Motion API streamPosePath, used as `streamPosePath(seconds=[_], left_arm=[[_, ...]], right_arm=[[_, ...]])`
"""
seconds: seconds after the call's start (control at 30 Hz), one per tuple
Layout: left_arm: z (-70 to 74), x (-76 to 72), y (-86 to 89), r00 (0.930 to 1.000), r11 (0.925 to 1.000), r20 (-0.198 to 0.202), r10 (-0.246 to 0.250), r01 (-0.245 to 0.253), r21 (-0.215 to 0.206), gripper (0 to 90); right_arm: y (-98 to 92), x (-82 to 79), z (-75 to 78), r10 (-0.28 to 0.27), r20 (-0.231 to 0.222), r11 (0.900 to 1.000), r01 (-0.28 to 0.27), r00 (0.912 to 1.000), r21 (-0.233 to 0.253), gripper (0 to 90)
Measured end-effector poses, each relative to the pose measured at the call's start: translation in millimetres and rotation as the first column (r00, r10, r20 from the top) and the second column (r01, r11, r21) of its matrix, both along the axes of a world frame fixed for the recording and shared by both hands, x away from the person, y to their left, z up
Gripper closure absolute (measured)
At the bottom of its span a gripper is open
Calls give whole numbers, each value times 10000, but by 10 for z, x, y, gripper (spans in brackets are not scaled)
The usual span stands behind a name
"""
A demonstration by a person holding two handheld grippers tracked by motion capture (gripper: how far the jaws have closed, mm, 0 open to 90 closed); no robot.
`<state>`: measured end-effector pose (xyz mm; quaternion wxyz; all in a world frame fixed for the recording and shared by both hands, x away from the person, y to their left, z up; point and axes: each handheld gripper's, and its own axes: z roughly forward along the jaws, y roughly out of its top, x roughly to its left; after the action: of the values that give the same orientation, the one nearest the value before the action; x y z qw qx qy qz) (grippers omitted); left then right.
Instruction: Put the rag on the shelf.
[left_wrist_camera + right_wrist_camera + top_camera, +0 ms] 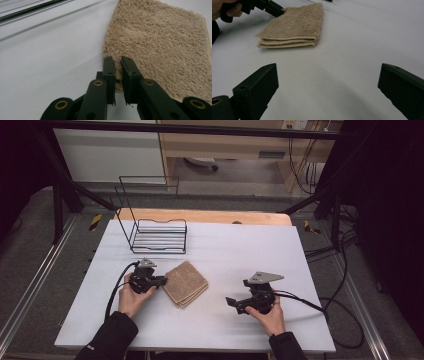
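A folded tan towel (186, 283) lies flat on the white table (240, 245), left of centre. My left gripper (164, 281) is at the towel's left edge, and in the left gripper view its jaws are pinched together on the fluffy towel (162, 45) edge, left gripper (118, 62) tips low on the table. The right gripper view shows the towel (294, 25) with its folded layers facing me and the left gripper (280, 10) touching its far corner. My right gripper (231, 304) rests to the right of the towel, right gripper (327, 68) jaws wide apart over bare table.
A black wire rack (159, 237) stands at the back left of the table. Black cables (320, 307) trail from both grippers across the table and off the right side. A wooden board edge (210, 216) runs behind the table.
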<state>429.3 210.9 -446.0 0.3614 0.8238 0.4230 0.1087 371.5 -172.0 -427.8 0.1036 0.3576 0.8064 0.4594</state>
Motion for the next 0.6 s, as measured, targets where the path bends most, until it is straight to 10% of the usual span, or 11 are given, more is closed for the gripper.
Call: streamPosePath(seconds=[0.6], left_arm=[[-5,-4,2,9998,9999,107,-143,142,76,815]], right_arm=[[1061,6,-24,1423,3,9875,-1419,9898,-690,210]])
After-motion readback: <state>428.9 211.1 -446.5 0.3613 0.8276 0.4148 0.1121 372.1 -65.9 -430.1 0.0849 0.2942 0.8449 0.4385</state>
